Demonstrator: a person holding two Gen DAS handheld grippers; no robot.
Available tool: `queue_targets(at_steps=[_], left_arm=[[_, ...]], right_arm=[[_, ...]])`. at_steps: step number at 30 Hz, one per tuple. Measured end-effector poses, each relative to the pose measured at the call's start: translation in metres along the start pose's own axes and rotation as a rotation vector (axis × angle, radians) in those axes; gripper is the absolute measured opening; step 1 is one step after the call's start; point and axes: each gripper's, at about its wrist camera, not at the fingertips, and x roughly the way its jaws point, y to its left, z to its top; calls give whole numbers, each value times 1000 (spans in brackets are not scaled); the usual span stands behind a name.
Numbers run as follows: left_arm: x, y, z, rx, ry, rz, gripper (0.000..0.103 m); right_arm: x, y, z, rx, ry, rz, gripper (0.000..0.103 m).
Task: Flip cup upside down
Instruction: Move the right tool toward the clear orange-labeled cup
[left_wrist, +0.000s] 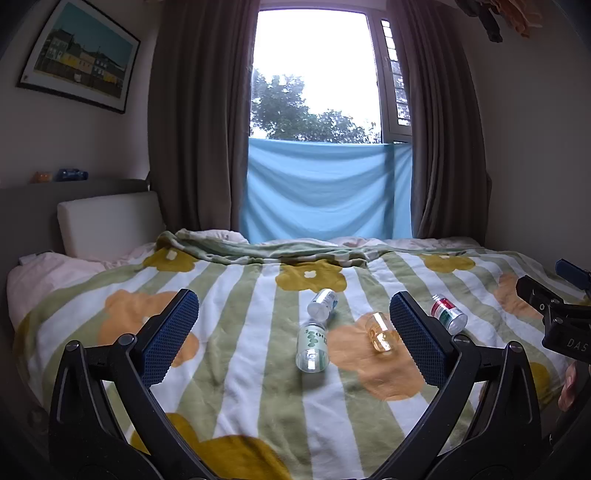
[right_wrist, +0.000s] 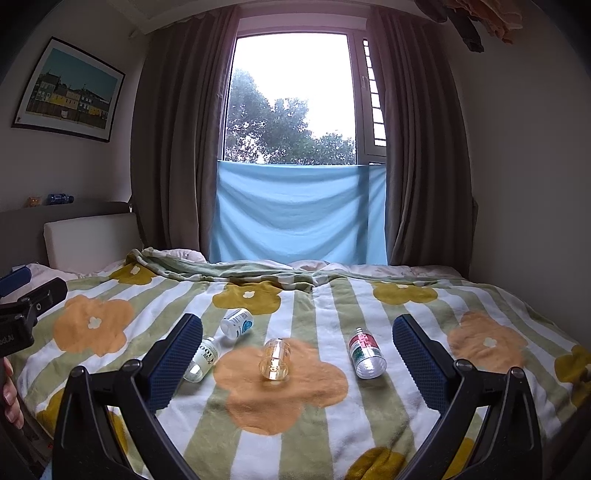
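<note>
Several small glass cups lie on their sides on a flowered, striped blanket (left_wrist: 229, 387). A clear cup with green print (left_wrist: 312, 346) lies in front of my open, empty left gripper (left_wrist: 293, 325). A clear cup with blue print (left_wrist: 322, 303) lies behind it. An amber cup (left_wrist: 380, 332) and a red-and-green cup (left_wrist: 447, 312) lie to the right. In the right wrist view my open, empty right gripper (right_wrist: 297, 349) frames the amber cup (right_wrist: 276, 359); the red-and-green cup (right_wrist: 365, 354), green-print cup (right_wrist: 203, 360) and blue-print cup (right_wrist: 237, 321) lie around it.
The blanket covers a bed with a white pillow (left_wrist: 110, 221) at the left. Curtains and a blue cloth (left_wrist: 325, 188) hang at the window behind. The other gripper shows at the right edge in the left wrist view (left_wrist: 561, 317) and at the left edge in the right wrist view (right_wrist: 26, 306).
</note>
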Motion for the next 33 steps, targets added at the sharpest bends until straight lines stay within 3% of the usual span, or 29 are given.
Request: queue_targets(at_steps=[13,19,28,33], left_arm=[[1,-1,-2,-13,4,-3,103],[11,2,-5,12,40,-6,103],[39,29,-24,-31,106,-6,103],[55,48,-35,-68,158,13,103]], right_arm=[[1,-2,-1,2,0,2,103],[17,-1,3,3,46,36,103],[117,7,25,-36,216,120,103],[205,13,20,-28,409,196,103]])
